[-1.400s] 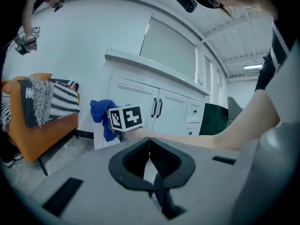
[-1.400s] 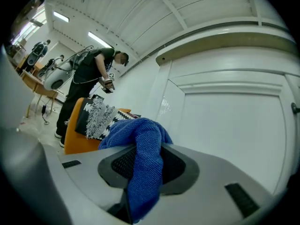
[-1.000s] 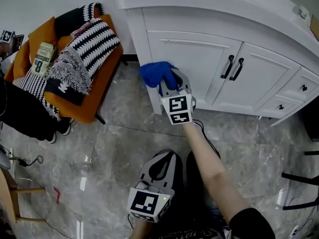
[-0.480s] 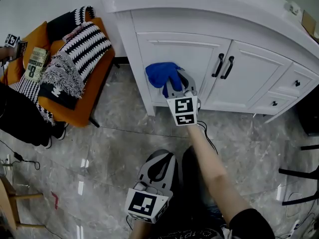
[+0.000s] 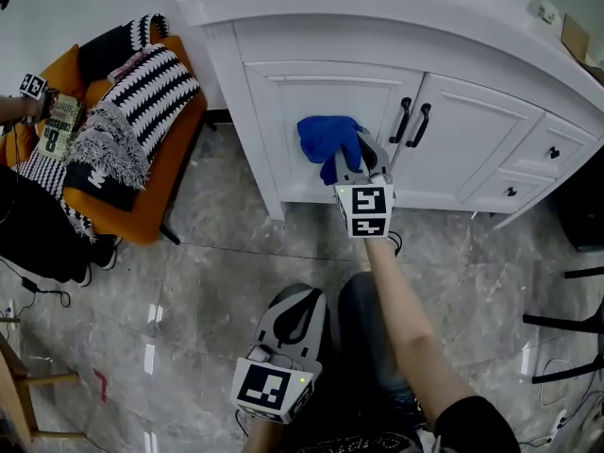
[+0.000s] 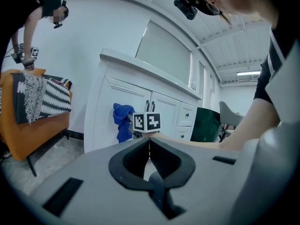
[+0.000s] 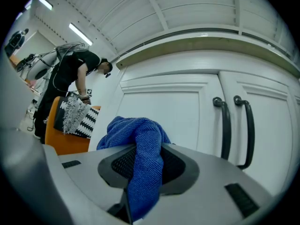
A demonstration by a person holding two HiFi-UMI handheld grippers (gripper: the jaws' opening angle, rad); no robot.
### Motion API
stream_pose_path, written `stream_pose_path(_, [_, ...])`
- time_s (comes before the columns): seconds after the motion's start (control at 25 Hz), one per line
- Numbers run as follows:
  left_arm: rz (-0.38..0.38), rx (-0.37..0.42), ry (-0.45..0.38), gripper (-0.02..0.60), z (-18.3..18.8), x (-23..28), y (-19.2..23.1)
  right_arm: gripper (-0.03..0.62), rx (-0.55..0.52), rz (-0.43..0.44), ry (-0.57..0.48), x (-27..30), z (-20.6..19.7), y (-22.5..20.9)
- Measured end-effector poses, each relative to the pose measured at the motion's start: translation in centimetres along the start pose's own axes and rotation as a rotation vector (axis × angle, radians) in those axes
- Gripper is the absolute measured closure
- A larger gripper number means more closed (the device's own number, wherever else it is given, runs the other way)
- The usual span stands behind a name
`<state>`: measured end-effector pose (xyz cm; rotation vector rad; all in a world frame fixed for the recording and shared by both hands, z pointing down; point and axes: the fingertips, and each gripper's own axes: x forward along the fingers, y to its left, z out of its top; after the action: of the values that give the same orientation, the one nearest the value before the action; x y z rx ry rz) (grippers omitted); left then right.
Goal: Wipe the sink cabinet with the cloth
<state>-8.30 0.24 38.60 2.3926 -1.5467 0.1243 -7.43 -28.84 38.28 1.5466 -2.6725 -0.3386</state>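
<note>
The white sink cabinet (image 5: pixel 311 92) stands across the top of the head view, with two doors and black handles (image 5: pixel 411 124). My right gripper (image 5: pixel 351 159) is shut on a blue cloth (image 5: pixel 326 138) and holds it against the left door (image 7: pixel 161 107). In the right gripper view the blue cloth (image 7: pixel 140 149) bunches out between the jaws, just left of the handles (image 7: pixel 234 125). My left gripper (image 5: pixel 300 321) hangs low over the floor, shut and holding nothing; its view shows the cabinet (image 6: pixel 122 102) and the cloth (image 6: pixel 122 121) ahead.
An orange chair (image 5: pixel 123 168) with striped black-and-white throws sits left of the cabinet. Another person (image 7: pixel 70 78) bends over it. Small drawers (image 5: pixel 538 159) are at the cabinet's right. Grey marble floor (image 5: pixel 189 272) lies below. A dark chair base (image 5: pixel 576 328) stands at the right edge.
My right gripper has slid the blue cloth to the right along the cabinet, from its left corner onto the left door. The left gripper has stayed low.
</note>
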Motion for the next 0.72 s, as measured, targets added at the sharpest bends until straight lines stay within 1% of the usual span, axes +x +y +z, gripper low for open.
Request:
stream_pose_path(0.24, [-0.011,-0.008,-0.020,0.577,0.3,0.2,-0.3,0.468,0.012,-0.068,-0.001,-1.2,-0.4,-3.1])
stream_pose_path(0.4, [-0.023,0.003,-0.003,0.577,0.1,0.3,-0.5,0.468,0.013,-0.088,0.002,-1.7,-0.6,-4.3])
stream_pose_path(0.56, [-0.017,0.006,-0.005,0.577,0.4,0.3,-0.5,0.468,0.010,-0.097,0.001,-2.0,-0.7,-4.6])
stream_pose_path(0.64, [-0.013,0.006,-0.007,0.577,0.3,0.3,-0.5,0.470,0.026,-0.115,0.000,-2.2,-0.6,-4.6])
stream_pose_path(0.72, [-0.003,0.003,0.001,0.577,0.2,0.2,-0.2,0.468,0.053,-0.119,-0.014,-2.7,-0.3,-3.6])
